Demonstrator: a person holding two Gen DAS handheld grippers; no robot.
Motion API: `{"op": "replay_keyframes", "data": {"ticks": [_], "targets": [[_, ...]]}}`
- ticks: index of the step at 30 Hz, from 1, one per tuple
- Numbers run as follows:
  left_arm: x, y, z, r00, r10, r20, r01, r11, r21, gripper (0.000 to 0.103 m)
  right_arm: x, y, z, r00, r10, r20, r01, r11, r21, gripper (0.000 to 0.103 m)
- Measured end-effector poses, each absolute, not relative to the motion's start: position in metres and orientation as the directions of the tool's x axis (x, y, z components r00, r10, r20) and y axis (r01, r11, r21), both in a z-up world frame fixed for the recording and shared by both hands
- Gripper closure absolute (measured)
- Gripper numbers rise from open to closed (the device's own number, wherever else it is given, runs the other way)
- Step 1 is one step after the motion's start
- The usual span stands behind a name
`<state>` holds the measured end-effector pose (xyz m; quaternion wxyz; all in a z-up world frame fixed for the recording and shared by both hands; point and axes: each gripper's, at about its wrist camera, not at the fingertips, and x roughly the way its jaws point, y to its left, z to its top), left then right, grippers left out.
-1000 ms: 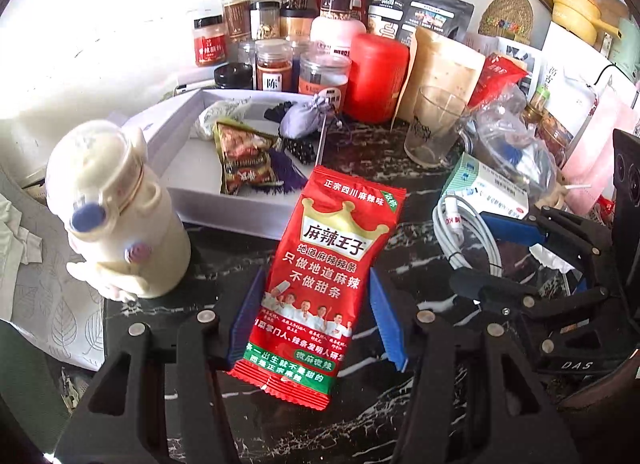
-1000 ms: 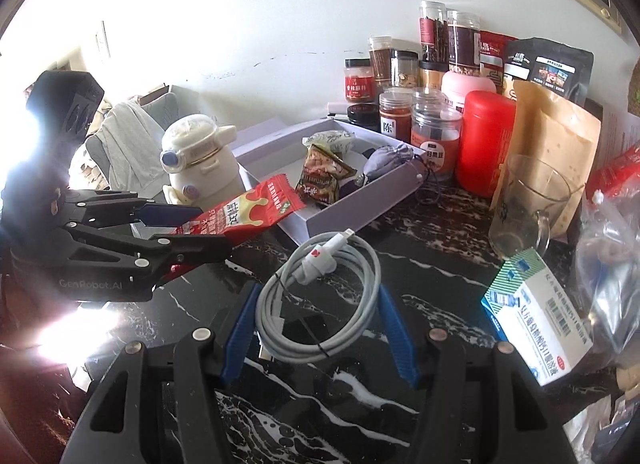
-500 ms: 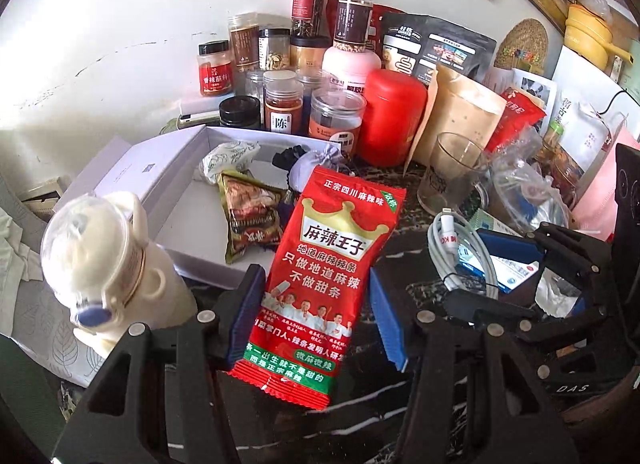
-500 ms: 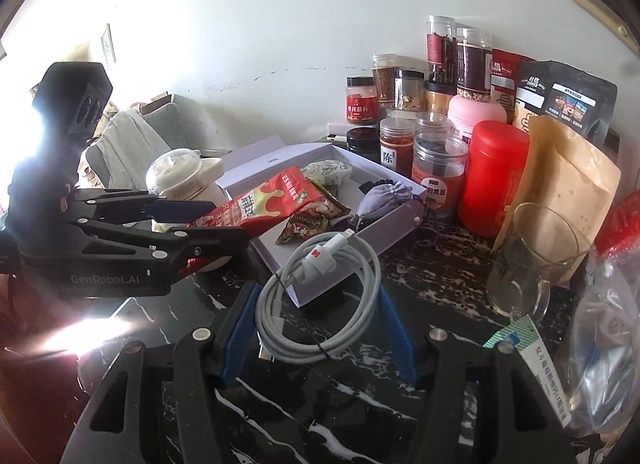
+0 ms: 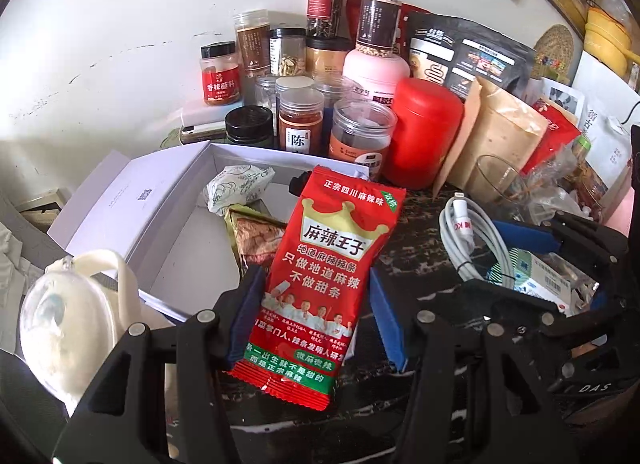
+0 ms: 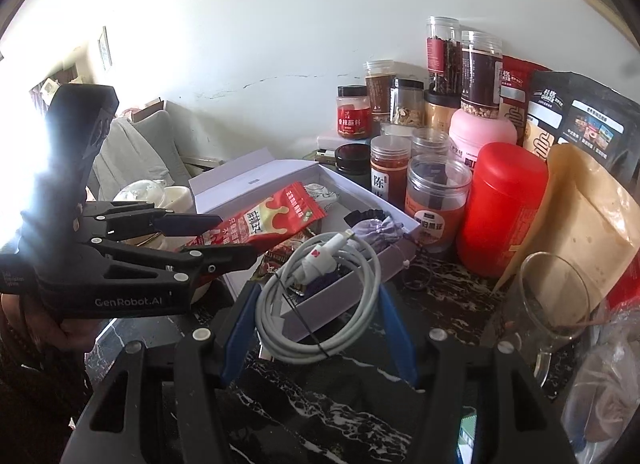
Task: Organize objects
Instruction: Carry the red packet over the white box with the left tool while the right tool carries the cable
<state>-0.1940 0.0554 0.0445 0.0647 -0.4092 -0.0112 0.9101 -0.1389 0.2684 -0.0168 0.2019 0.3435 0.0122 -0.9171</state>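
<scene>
Left gripper (image 5: 316,304) is pinching the red snack packet (image 5: 324,276) between its blue pads, holding it raised over the near edge of the white box (image 5: 132,200). Right gripper (image 6: 316,316) is squeezing a coiled white cable (image 6: 320,296), hanging at the box's near right corner. Inside the box a white wrapped packet (image 5: 238,188) and a brown snack bag (image 5: 258,238) are lying. Behind the box, spice jars (image 5: 300,120) and a red canister (image 5: 426,132) are standing; a cream bottle (image 5: 76,324) is sitting left of the box.
</scene>
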Motion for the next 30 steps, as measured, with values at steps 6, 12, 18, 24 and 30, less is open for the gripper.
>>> {"op": "replay_keyframes", "data": {"ticks": [6,12,18,24,30], "targets": [[-0.219,0.052,0.039,-0.671,0.097,-0.735,-0.083,-0.995,-0.055,0.051,-0.162,0.268,-0.015,-0.689,-0.36,-0.629,0.384,-0.917,0.105,0.042],[-0.244,0.047,0.04,-0.697,0.034,-0.716,-0.027,-0.999,-0.021,0.051,-0.189,0.272,-0.017,-0.687,-0.39,-0.614,0.396,-0.908,0.133,0.042],[-0.268,0.048,0.028,-0.69,-0.004,-0.723,0.006,-1.0,0.0,0.051,-0.216,0.274,-0.022,-0.683,-0.388,-0.619,0.391,-0.91,0.139,0.042],[-0.294,0.042,0.017,-0.68,-0.055,-0.731,0.063,-0.998,0.017,0.051,-0.238,0.273,-0.027,-0.684,-0.375,-0.626,0.392,-0.912,0.118,0.042],[-0.318,0.033,0.01,-0.67,-0.117,-0.733,0.13,-0.991,0.038,0.051,-0.261,0.271,-0.035,-0.678,-0.363,-0.639,0.39,-0.915,0.106,0.042]]}}
